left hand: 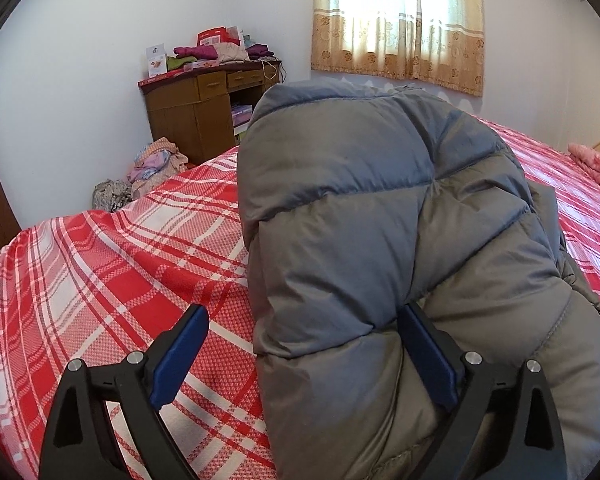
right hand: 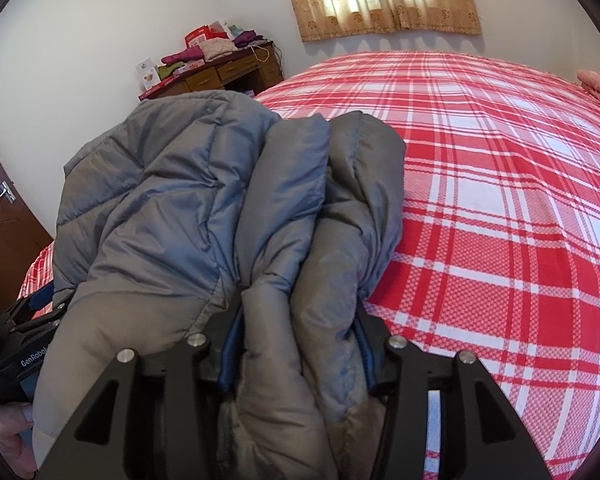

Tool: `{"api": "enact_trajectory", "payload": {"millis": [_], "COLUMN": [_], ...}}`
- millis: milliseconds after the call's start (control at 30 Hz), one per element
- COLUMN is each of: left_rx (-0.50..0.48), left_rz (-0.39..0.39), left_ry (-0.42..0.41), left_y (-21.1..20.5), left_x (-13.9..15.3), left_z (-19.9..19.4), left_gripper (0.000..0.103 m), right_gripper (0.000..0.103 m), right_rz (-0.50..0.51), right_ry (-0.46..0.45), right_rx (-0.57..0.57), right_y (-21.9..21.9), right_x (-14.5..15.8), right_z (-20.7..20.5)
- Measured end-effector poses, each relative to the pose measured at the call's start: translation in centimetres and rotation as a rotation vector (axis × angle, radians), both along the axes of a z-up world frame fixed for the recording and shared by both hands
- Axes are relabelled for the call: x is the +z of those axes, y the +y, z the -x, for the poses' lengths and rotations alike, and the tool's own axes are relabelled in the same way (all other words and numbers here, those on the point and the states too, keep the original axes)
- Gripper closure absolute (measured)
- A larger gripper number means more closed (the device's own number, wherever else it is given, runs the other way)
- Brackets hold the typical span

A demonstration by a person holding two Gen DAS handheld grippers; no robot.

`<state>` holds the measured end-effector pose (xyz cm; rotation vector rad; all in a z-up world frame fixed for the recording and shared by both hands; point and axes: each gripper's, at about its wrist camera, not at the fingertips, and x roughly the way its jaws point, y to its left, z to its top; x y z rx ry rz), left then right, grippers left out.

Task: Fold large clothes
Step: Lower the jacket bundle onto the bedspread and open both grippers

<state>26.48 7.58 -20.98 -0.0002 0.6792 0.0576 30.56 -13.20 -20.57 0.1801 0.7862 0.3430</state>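
Both wrist views (close) share the jacket (left hand: pixel 380 220).

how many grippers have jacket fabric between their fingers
2. The left gripper stands wide open around a bulge of the grey puffer jacket at the edge of the plaid bed. The right gripper has a thick fold bunched between its fingers.

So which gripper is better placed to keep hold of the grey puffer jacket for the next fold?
Right. The right gripper has a thick bunch of the grey puffer jacket between its pads; whether they press is unclear. The left gripper stands wide open, the jacket only against one pad.
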Motion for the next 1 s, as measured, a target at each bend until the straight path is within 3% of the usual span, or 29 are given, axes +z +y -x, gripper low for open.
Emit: {"api": "enact_trajectory", "payload": {"millis": [533, 633, 767, 1000], "left_rx": [0.017, 0.040, 0.027, 0.017], "left_rz": [0.005, -0.037, -0.012, -0.022], "left_ry": [0.021, 0.018, -0.095, -0.203], "left_y": [0.0, 0.0, 0.0, -0.1], "left_x": [0.3, 2.2, 7.2, 13.8], "left_z": [-0.3, 0.7, 4.8, 12.0], "left_gripper": [0.006, 0.006, 0.006, 0.006], "right_gripper": [0.039, 0.039, 0.028, 0.027], "right_rz": [0.040, 0.079, 0.085, 0.193], "right_ry": [0.042, 0.029, -0.109, -0.287], "right_rx": [-0.018, -0.023, -0.002, 0.007], "right_y": [0.3, 0.2, 0.3, 1.7], "right_x": [0.1, 2.1, 6.9, 12.7], "right_z": [-1.1, -0.4, 3.1, 10.7]}}
